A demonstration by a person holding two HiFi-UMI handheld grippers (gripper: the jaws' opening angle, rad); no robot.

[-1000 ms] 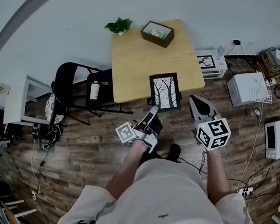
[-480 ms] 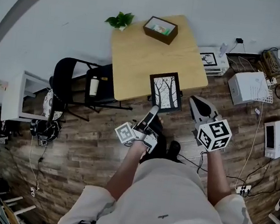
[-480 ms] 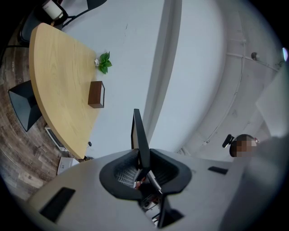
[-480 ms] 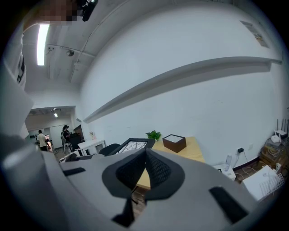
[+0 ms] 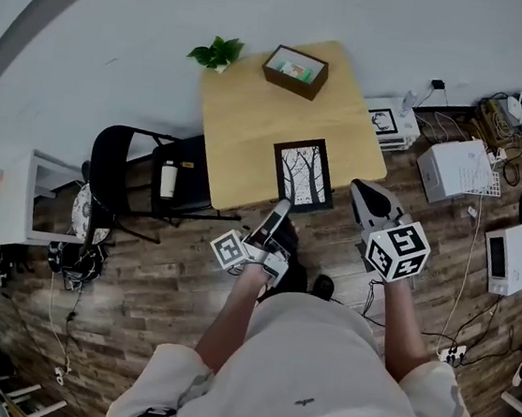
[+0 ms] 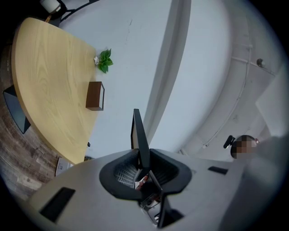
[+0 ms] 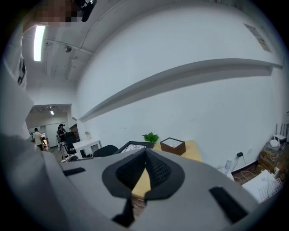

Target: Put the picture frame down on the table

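Well to the left of the table [image 5: 253,117] stands a white shelf unit [image 5: 25,195]. Just beside the table's left edge is a black chair [image 5: 132,170], with a pale bottle [image 5: 168,180] showing against it. On the table's far left corner sits a small green plant [image 5: 216,53]. To its right, at the table's far edge, is a brown open box [image 5: 295,70].

Your left gripper [image 5: 273,225] sits at the table's near edge, with its jaws closed on the lower edge of the picture frame [image 5: 303,174]. In the left gripper view the frame rises edge-on from between the pads, which press it from both sides. From the head view the frame has a black border and a print of bare trees. It shows over the near right part of the table. Whether it touches the tabletop cannot be told.

Your right gripper [image 5: 368,195] hangs just off the table's near right corner, over the wooden floor [image 5: 169,267]. Its jaw tips meet and nothing is between them.

Right of the table, a second framed picture [image 5: 382,121] lies on the floor. A white case [image 5: 455,168] sits beyond it, and a white appliance [image 5: 500,262] is farther right.
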